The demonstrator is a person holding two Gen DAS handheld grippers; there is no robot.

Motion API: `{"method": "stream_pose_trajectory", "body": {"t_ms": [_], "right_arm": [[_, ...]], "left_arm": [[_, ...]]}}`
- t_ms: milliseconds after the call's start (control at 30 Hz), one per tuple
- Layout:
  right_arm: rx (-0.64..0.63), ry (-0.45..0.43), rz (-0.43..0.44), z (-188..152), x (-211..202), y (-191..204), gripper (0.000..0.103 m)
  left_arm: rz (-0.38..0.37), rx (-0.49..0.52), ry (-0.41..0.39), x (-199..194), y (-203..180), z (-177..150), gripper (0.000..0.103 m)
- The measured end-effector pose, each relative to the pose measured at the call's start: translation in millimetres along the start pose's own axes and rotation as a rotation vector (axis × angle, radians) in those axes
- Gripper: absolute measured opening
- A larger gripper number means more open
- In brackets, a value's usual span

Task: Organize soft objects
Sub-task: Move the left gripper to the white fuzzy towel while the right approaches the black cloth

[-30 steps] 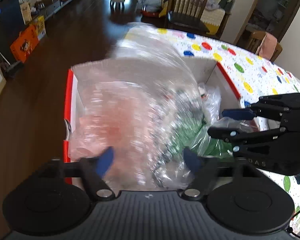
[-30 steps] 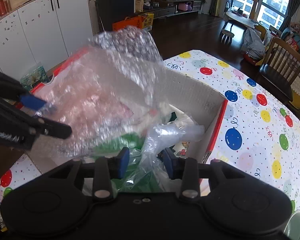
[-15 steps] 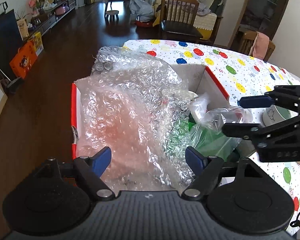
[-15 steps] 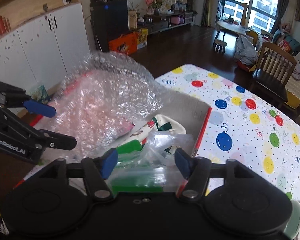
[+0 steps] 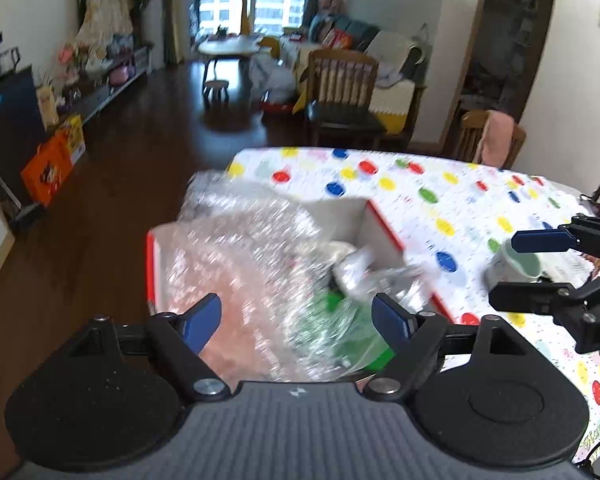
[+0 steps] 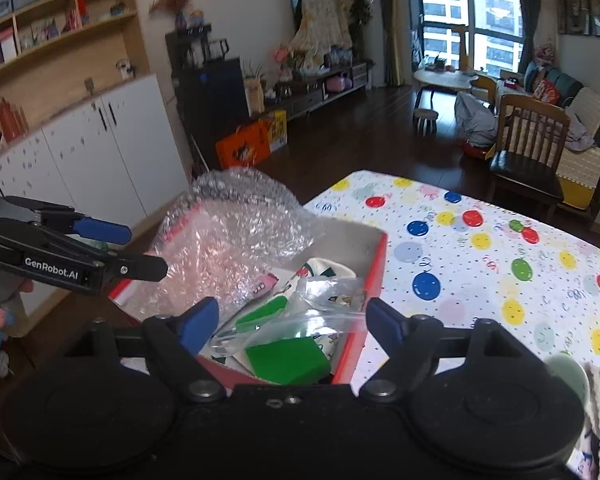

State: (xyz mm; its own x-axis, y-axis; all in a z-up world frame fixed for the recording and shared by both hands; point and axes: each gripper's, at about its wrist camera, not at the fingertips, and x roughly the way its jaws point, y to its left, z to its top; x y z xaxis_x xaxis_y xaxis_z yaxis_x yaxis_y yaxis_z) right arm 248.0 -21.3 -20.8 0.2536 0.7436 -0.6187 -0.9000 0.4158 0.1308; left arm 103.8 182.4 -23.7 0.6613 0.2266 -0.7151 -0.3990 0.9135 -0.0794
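Note:
A red-edged cardboard box [image 6: 376, 256] stands at the near corner of the table. A crumpled sheet of bubble wrap [image 6: 228, 240] bulges out of its left side, and it also shows blurred in the left wrist view [image 5: 244, 256]. A clear plastic bag with a green item [image 6: 288, 356] and a printed cloth [image 6: 328, 272] lie in the box's right half. My left gripper [image 5: 296, 318] is open and empty above the box's near side. My right gripper [image 6: 292, 320] is open and empty above the bag.
The table wears a white cloth with coloured dots [image 6: 480, 248]. A pale green cup [image 5: 516, 264] stands on it to the right of the box. Wooden chairs [image 5: 344, 96] stand beyond the table. Dark floor lies left of the box.
Both grippers have opened wider and pulled back and up from the box. The right gripper let go of the plastic bag, which now lies in the box. The bubble wrap settled lower.

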Motion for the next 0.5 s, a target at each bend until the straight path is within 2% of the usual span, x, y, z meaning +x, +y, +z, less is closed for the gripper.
{"method": "stream_pose_trajectory", "body": {"t_ms": [233,500], "right_arm": [[0.055,-0.068,-0.032,-15.5,-47.2,-23.1,0.101],[0.092,-0.076,-0.124,-53.8,-85.2,-61.5,0.103]], "left_arm": [[-0.06,0.047,-0.058,-15.9,-41.1,10.4,0.084],[-0.136,0.082,-0.103,-10.7,-106.5,14.5,0.085]]}}
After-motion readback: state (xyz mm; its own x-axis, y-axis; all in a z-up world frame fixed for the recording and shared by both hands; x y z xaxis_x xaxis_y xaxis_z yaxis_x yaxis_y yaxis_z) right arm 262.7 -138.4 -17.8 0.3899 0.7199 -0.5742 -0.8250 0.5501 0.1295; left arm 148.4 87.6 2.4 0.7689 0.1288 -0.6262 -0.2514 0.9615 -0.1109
